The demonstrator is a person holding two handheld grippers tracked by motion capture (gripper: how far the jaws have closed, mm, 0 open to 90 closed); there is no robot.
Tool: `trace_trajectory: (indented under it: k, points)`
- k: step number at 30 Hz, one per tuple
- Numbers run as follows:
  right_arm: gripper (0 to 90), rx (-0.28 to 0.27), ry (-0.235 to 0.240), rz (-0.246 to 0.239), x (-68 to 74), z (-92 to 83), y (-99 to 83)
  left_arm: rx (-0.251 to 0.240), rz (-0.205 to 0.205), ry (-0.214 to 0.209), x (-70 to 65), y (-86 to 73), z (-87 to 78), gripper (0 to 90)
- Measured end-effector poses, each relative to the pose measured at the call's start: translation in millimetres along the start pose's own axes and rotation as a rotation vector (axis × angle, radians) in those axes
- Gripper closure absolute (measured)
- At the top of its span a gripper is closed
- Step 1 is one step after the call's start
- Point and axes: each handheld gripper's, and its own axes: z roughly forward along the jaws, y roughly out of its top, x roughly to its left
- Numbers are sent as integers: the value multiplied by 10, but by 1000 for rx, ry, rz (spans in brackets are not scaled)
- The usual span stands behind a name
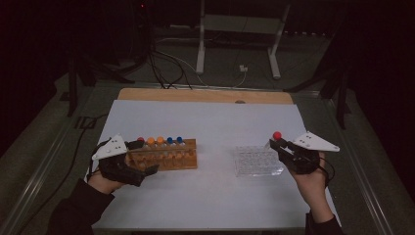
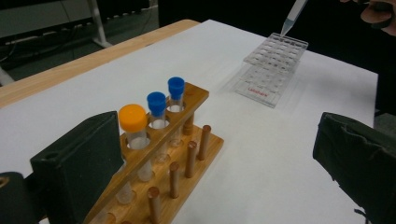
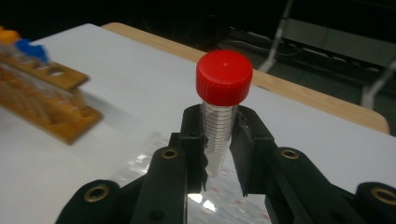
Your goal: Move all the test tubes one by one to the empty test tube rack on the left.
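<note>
The fingers (image 3: 194, 135) clamp a red-capped tube (image 3: 222, 107) above the clear plate (image 3: 140, 163).

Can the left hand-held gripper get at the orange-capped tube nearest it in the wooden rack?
Probably yes: the left hand-held gripper stands open beside the wooden rack, and the orange-capped tube rises uncovered just past one jaw.

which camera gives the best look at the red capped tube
The right gripper view: the red-capped tube stands close up between the right tool's jaws. The high view shows a small red cap; the left gripper view shows its pointed tip.
</note>
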Motion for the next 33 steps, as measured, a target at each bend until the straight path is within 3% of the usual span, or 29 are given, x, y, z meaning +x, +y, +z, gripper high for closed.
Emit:
trace_trajectory:
  k: [5, 11, 33]
  points:
    - [744, -7, 83, -43, 250, 18, 65, -7, 4, -18, -32, 25, 24, 23]
    - [744, 0, 148, -71, 433, 60, 90, 0, 24, -49, -109, 79, 78, 22]
    - [744, 105, 357, -171, 1058, 355, -56, 3, 72, -238, -420, 314, 495, 40]
